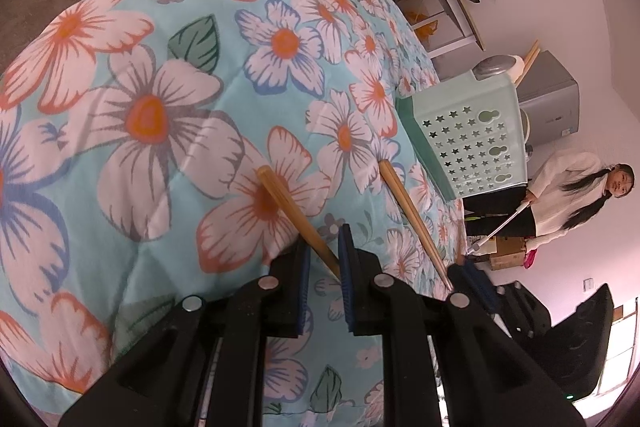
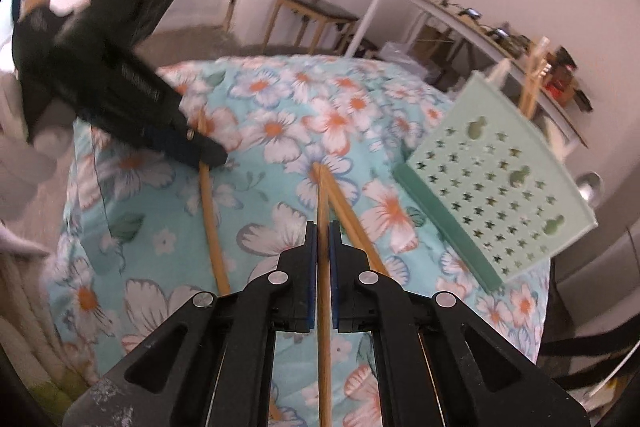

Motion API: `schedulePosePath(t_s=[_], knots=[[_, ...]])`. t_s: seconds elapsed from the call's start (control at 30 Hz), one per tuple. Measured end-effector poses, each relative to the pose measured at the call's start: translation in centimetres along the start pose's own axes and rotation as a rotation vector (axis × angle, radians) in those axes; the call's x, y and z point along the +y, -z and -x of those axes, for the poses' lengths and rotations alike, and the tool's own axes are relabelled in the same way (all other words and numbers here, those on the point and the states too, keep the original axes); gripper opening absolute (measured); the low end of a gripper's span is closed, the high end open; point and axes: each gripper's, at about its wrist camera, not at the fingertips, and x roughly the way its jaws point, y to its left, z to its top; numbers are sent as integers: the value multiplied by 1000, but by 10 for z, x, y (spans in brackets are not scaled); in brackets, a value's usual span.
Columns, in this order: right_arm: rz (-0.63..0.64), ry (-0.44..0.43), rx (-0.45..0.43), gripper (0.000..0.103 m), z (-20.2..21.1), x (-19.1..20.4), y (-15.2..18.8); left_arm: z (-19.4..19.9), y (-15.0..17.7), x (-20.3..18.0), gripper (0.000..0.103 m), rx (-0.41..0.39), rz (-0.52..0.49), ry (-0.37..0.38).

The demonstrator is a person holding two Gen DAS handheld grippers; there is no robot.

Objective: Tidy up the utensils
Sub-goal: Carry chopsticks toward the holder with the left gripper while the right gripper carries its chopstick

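Note:
Wooden chopsticks lie on a floral blue cloth (image 1: pixel 192 131). In the left wrist view my left gripper (image 1: pixel 323 259) is part open around one chopstick (image 1: pixel 294 213) that rests against its right pad, with a gap on the other side. A second chopstick (image 1: pixel 412 217) runs to my right gripper (image 1: pixel 470 277). In the right wrist view my right gripper (image 2: pixel 323 233) is shut on a chopstick (image 2: pixel 322 267); another chopstick (image 2: pixel 352 223) lies beside it. My left gripper (image 2: pixel 200 147) sits over a third chopstick (image 2: pixel 212 223).
A mint perforated utensil basket (image 1: pixel 468 135) lies tilted at the cloth's right edge, also in the right wrist view (image 2: pixel 496 179). A person with a mop (image 1: pixel 568 199) stands at right. A wooden chair (image 2: pixel 308 7) and a shelf (image 2: pixel 500 39) stand behind.

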Motion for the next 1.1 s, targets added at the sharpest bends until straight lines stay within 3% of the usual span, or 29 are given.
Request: schedulePosePath(t_s=[0.17,0.67,1.1], knots=[[-91,10,-48,4,19,-10,-4,0,0,-1,13,-8,2,-9],[-201,38,-159,4,61,-28,-11,5,5,-19,13,-49,-42,-75],[-271,33,-238,4,86,-44,-10,47,5,-75,10,-173,-204,-55]])
